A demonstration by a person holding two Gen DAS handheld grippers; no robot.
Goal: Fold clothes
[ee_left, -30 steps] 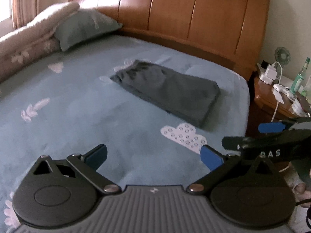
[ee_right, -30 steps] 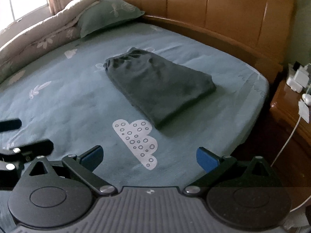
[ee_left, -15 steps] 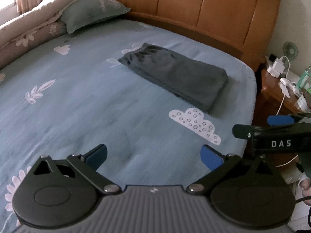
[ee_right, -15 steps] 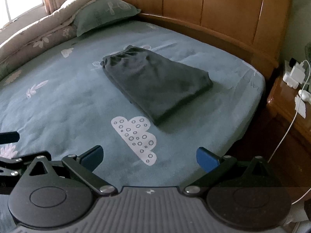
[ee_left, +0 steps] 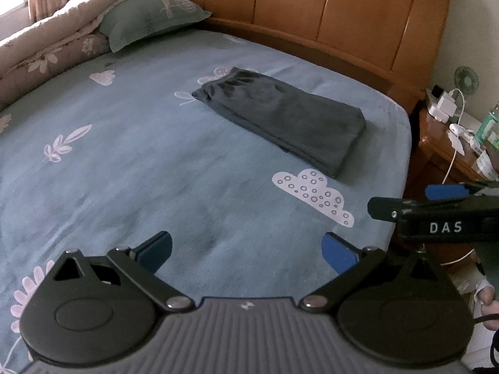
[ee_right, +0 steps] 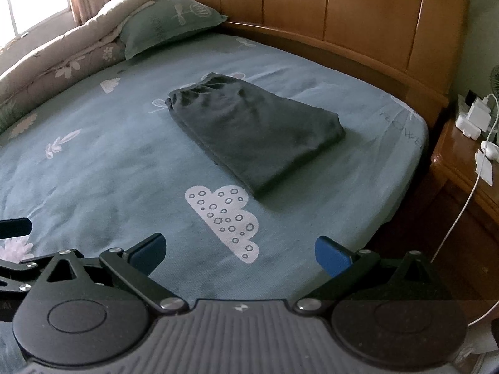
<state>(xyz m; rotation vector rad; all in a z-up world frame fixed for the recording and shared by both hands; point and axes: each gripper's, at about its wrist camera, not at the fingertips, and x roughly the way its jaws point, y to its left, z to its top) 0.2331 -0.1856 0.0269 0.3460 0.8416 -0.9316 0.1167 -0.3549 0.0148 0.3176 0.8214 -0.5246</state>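
The dark grey folded garment [ee_left: 280,121] is seen lying flat on the blue patterned bedsheet [ee_left: 140,162], towards the headboard side of the bed and near its right edge, with the gathered waistband end turned towards the pillow [ee_left: 149,15]. A white cloud print [ee_right: 224,218] is spotted on the sheet just in front of the garment's nearest corner. The left tongs [ee_left: 246,251] are held low over the sheet, spread wide, with nothing between the blue pads [ee_left: 338,254]. The right tongs [ee_right: 240,254] are likewise held wide apart and empty, well short of the garment. From the left wrist view, the right tongs are caught at the far right, beside the bed edge. A wooden nightstand [ee_right: 461,149] with chargers and a white cable is glimpsed beyond the bed.
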